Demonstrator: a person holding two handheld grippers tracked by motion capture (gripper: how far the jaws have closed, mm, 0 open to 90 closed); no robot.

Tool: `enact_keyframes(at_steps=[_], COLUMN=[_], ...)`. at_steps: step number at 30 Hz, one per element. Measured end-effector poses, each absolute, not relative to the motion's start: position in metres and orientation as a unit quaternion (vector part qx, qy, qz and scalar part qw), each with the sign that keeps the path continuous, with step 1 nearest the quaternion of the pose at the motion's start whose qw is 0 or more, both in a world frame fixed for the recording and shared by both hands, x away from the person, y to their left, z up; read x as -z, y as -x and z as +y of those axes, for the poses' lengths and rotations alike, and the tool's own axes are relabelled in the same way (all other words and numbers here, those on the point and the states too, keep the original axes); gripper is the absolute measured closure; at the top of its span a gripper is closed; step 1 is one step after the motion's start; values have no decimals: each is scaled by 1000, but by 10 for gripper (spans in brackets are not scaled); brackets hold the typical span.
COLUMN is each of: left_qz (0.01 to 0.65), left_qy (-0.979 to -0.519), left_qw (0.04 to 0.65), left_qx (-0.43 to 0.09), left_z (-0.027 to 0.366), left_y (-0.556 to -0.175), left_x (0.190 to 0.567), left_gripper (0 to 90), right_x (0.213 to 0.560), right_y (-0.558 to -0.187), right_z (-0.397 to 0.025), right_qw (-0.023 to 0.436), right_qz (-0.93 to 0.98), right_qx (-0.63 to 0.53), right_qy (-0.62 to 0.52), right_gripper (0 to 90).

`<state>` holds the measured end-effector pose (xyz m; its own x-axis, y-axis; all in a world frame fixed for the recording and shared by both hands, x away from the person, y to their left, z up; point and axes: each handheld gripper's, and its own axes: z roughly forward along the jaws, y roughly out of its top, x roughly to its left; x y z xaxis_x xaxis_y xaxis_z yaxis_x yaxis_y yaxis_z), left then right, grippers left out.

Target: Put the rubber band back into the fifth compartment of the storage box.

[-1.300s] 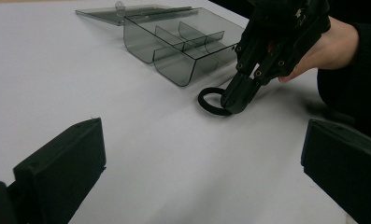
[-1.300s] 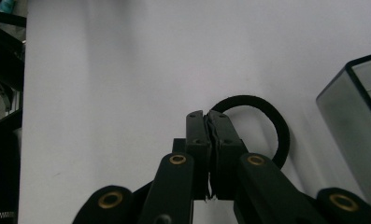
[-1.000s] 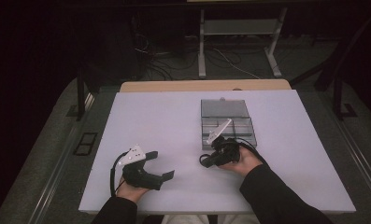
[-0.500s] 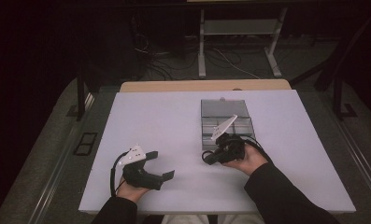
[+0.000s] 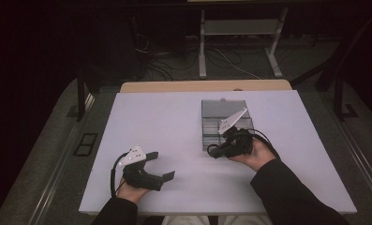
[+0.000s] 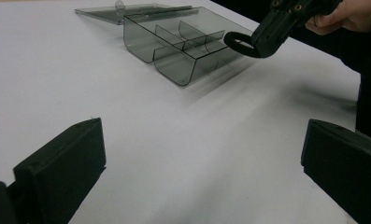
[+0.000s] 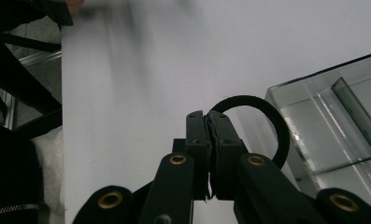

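Note:
A black elastic ring (image 7: 267,122) is pinched between the closed jaws of my right gripper (image 7: 206,122). From above, that right gripper (image 5: 217,151) hovers at the near left corner of a clear smoky plastic organizer box (image 5: 212,127), and the black ring (image 5: 212,151) sticks out to the left. The same organizer box (image 6: 183,46) has several compartments and an opened lid lying flat behind it. Low over the table's near left part, my left gripper (image 5: 161,165) stands open with nothing between its fingers (image 6: 61,168).
The white table (image 5: 174,126) has a tan strip along its far edge. Behind it on the dark floor stand a metal frame (image 5: 240,42) and loose cables. Both of the person's dark sleeves come in from the bottom.
My right gripper has shifted a little to the right and nearer the box's near left corner, carrying the ring. The left gripper has stayed in place.

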<state>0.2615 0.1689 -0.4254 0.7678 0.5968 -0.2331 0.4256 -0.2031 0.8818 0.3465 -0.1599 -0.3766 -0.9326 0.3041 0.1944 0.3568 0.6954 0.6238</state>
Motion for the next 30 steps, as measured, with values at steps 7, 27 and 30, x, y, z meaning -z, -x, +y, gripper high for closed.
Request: enact_keyframes(at_steps=[7,27,30], left_qz=[331,333,333], left_qy=[-771,-770,-770], left_qw=[538,538,538], left_qx=[-80,-80,-80], left_z=[169,170,170], left_y=[-262,-262,-262], left_x=[425,425,425], left_gripper=[0,0,0], right_x=[369,353,352], right_y=[-351,-371,-374], right_z=[-168,-189,-191], right_qw=[31,11,8], right_qz=[-916,-910,-908], right_qx=[354,353,354], right_qy=[188,219,222], right_gripper=[870,870,870])
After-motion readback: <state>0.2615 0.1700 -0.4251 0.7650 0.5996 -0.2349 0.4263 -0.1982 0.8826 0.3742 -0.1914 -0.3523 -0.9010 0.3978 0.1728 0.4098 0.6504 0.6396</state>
